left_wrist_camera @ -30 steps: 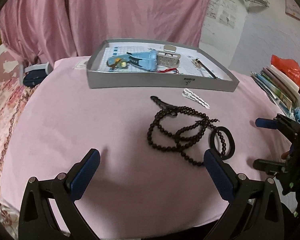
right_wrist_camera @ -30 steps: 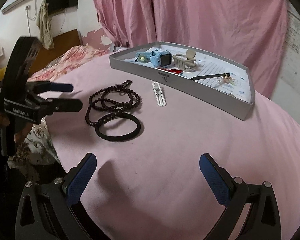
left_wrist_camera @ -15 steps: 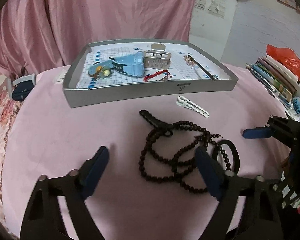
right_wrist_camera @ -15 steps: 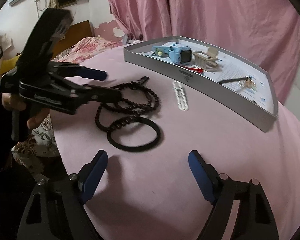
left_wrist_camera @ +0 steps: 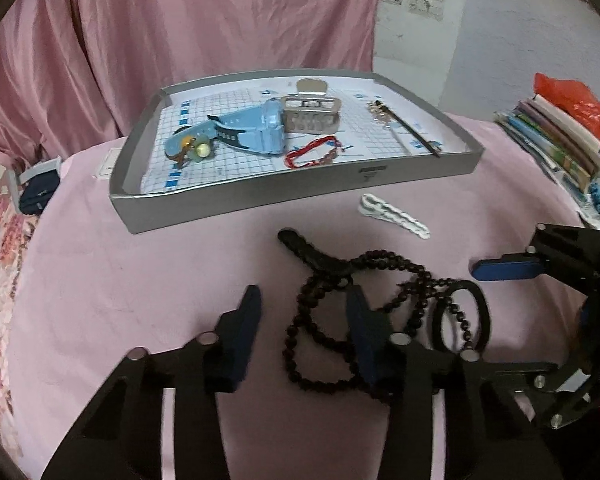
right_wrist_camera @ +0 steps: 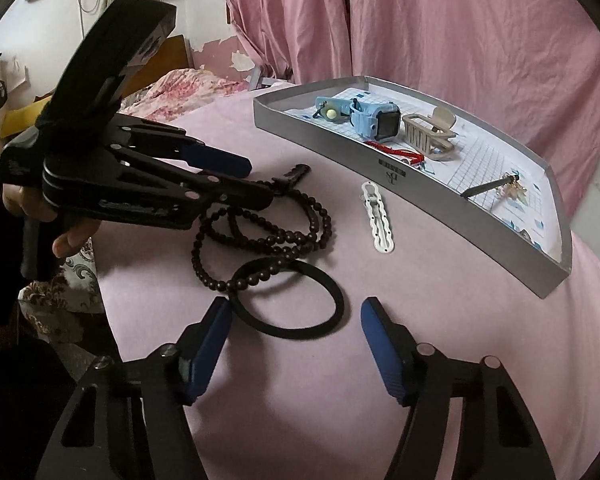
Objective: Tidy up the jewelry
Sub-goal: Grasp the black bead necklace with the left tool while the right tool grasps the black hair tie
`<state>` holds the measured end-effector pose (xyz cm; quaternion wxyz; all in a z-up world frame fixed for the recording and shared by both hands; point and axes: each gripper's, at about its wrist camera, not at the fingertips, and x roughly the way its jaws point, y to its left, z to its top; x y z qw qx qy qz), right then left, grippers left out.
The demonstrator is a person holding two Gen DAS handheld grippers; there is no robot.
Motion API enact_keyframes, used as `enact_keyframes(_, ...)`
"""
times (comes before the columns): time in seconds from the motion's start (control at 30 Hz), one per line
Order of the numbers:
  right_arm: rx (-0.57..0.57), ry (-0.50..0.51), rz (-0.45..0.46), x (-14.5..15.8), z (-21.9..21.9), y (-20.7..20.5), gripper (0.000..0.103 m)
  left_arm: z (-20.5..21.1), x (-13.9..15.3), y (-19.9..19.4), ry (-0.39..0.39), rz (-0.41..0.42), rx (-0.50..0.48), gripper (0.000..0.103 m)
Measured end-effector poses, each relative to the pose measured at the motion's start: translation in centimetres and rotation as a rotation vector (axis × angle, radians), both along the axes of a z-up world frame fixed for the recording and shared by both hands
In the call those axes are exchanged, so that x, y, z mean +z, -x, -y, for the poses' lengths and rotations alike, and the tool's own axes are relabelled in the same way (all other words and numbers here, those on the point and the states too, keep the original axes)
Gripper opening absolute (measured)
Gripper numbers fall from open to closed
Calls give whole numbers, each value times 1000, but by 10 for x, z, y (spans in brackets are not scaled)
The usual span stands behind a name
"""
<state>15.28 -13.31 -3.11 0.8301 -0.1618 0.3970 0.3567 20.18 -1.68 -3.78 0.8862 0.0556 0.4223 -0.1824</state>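
Fingers of the left gripper stand parted in the left wrist view, holding nothing, with the near loops of the bead necklace lying between them on the pink cloth. That strand is limp and will sag and trail when lifted, so a pinch across a bunched part near the dark clasp piece looks safer than one on a single loop. To its right lies the black ring, overlapped by a few beads; it seems stiff and thin, though motion blur makes this hard to judge. Farther off sits the white hair clip, and beyond it the grey tray with a blue watch, a claw clip and a red bracelet.

Seen from the right wrist, the right gripper is also spread and empty, with the black ring just ahead of its tips. Being flat on soft cloth, the ring probably needs a grip across one edge of its rim. Left of it the left gripper hovers low over the bead necklace; any lift may drag the ring where the two overlap. The white hair clip lies apart, near the grey tray.
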Motion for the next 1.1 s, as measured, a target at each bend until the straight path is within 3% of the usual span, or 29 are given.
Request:
enact_keyframes(0.13, -14, -11, -1, 1, 0, -2, 49, -2, 0, -2, -3, 1, 21, 17)
enact_keyframes(0.3, -37, -19, 4, 2, 3, -4, 38, -5, 0, 2, 4, -6, 28, 5)
enact_keyframes(0.53, -76, -37, 1, 2, 14, -3, 14, -7, 1, 17, 14, 0, 45, 4)
enact_keyframes(0.63, -95, -52, -9, 2, 21, -2, 9, -7, 3, 26, 36, 5, 26, 4)
enact_keyframes(1.1, -221, -132, 17, 14, 60, 4, 8, 4, 38, 48, 90, 116, 1, 4)
